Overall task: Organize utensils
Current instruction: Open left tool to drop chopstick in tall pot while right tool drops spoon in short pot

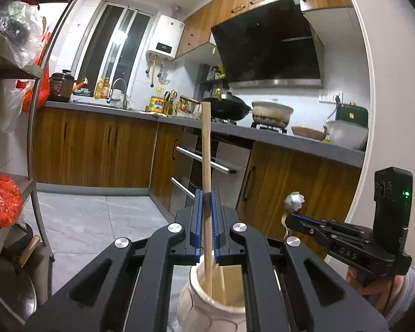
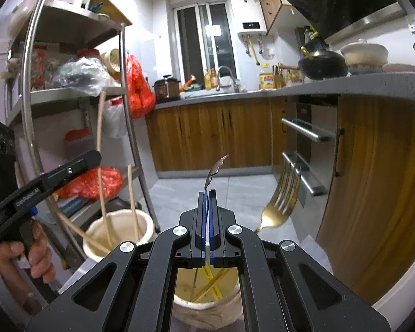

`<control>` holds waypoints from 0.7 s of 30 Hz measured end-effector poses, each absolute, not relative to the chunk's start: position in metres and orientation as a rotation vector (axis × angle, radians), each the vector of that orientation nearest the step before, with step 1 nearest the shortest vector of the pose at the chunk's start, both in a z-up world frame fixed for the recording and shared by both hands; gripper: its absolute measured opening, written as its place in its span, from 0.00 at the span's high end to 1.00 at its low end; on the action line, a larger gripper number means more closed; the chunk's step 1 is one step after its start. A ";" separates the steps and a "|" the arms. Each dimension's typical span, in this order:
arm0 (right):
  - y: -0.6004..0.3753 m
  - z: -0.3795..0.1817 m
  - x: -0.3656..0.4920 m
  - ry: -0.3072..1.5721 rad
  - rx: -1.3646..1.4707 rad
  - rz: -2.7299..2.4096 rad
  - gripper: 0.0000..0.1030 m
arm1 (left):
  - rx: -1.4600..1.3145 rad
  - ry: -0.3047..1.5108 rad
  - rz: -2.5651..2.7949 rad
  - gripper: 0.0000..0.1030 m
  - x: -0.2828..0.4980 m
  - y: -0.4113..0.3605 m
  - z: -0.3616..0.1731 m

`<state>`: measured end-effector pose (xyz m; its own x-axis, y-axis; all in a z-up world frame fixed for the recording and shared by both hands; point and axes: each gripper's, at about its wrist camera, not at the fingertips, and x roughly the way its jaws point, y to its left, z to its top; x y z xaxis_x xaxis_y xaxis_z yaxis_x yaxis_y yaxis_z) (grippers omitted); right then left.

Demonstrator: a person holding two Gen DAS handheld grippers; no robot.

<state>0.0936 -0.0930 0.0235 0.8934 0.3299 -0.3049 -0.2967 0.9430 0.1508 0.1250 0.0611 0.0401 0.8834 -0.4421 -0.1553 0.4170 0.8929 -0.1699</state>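
My left gripper (image 1: 206, 193) is shut on a long wooden chopstick (image 1: 206, 144) that stands nearly upright. Its lower end reaches into a white ceramic jar (image 1: 191, 304) just below the jaws. In the right wrist view this jar (image 2: 148, 221) holds two more chopsticks, and the left gripper (image 2: 96, 156) grips the tall chopstick (image 2: 99, 132) above it. My right gripper (image 2: 207, 193) is shut on a thin metal utensil (image 2: 215, 168) seen edge-on, over a second jar (image 2: 207, 312) with gold utensils inside. A gold fork (image 2: 279, 204) leans out of that jar to the right.
A metal shelf rack (image 2: 27, 91) with orange bags (image 2: 96, 182) stands close on the left. Wooden cabinets (image 2: 373, 182) and oven drawer handles (image 2: 304, 130) lie to the right, under a grey counter. A hand (image 2: 38, 251) holds the left tool. Grey tiled floor (image 2: 235, 191) lies ahead.
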 end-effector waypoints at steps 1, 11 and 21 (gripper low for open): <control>-0.093 0.021 0.095 0.345 0.102 0.324 0.98 | -0.121 0.197 -0.450 0.94 0.124 0.060 0.040; -0.093 0.010 0.108 0.434 0.122 0.341 0.97 | -0.036 0.280 -0.437 0.94 0.121 0.051 0.038; -0.100 0.016 0.102 0.429 0.133 0.339 0.80 | -0.038 0.299 -0.406 0.93 0.115 0.057 0.047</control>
